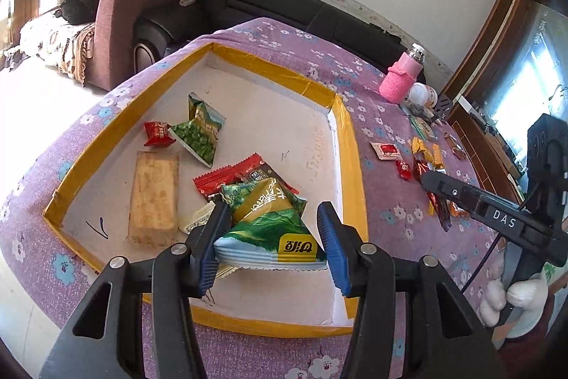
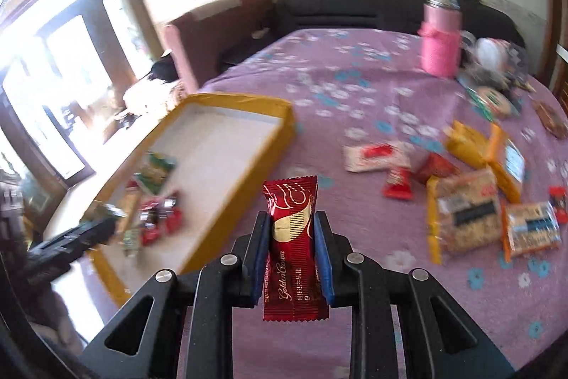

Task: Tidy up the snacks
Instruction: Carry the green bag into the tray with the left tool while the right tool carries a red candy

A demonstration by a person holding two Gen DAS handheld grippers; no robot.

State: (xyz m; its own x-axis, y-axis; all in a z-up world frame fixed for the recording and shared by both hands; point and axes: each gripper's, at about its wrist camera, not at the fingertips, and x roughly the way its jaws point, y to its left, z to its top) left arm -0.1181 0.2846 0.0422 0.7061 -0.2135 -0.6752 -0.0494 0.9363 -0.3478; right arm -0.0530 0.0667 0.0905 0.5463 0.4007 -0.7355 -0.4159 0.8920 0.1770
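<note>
Clearly, both hands carried snacks toward the yellow-rimmed tray [image 1: 349, 144] near the table's left edge — the left gripper [image 1: 273, 229] clamped a green packet [image 1: 269, 226] above it, the right gripper [image 2: 291, 229] pinched a red wafer bar [image 2: 291, 237] — so each should release low, inside the rim.

— How many packets lie inside the yellow-rimmed tray [image 1: 349, 144]?
— At least six: two green pea bags [image 1: 200, 130], two red [image 1: 158, 133], one tan bar [image 1: 153, 198], one pale.
— Bottles?
— One pink bottle [image 1: 399, 80], at two o'clock.
</note>
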